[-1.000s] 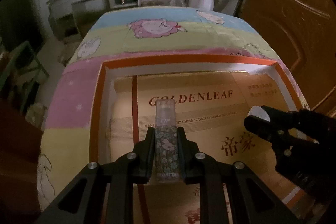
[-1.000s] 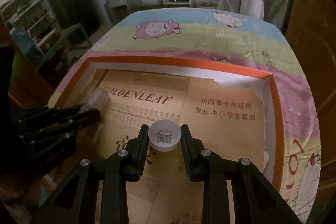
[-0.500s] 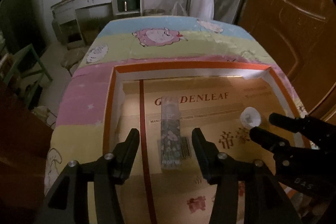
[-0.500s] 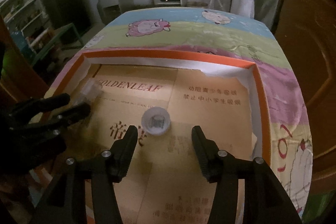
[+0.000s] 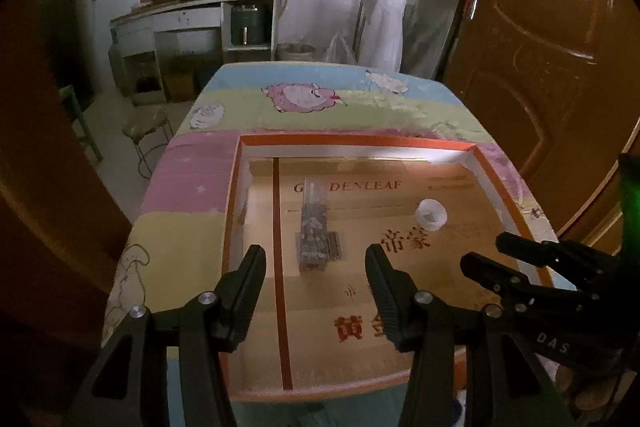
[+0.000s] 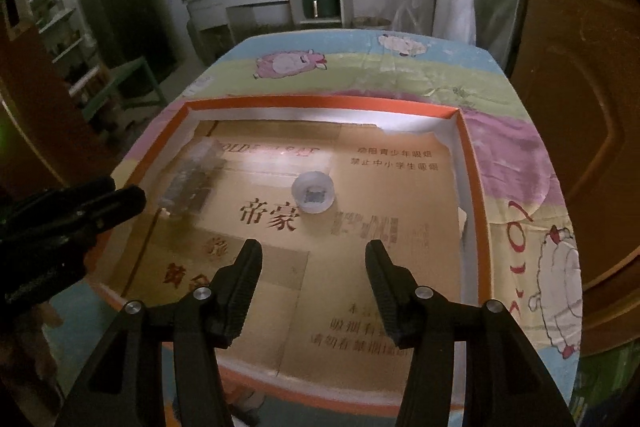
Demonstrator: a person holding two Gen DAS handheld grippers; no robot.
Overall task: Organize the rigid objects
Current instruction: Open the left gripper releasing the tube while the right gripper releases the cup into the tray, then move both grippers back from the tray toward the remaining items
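The left gripper (image 5: 316, 263) is seen at the bottom of the left wrist view with its jaws spread wide and nothing between them, so it is released; the right gripper (image 6: 314, 259) is likewise shown at the bottom of the right wrist view with jaws parted and empty. A flower-patterned lip-balm tube (image 5: 314, 227) with a clear cap is found lying flat on the cardboard liner (image 5: 360, 307), just above the gap of the left jaws in the middle of the left wrist view, its long axis running up and down the frame and apart from both fingers. In the right wrist view the same tube (image 6: 188, 179) is seen blurred at the left of the tray, near the tips of the left gripper (image 6: 120, 195). A small translucent white cup (image 6: 314, 193) is set on the liner at the centre of the right wrist view, above the open right jaws and well clear of them; in the left wrist view it (image 5: 431, 214) is placed at centre right, above the right gripper (image 5: 492, 255), which enters from the lower right. Both things are contained in the shallow orange-rimmed tray (image 5: 352, 139), which is laid on a table covered by a pastel cartoon-sheep cloth (image 5: 304, 99)
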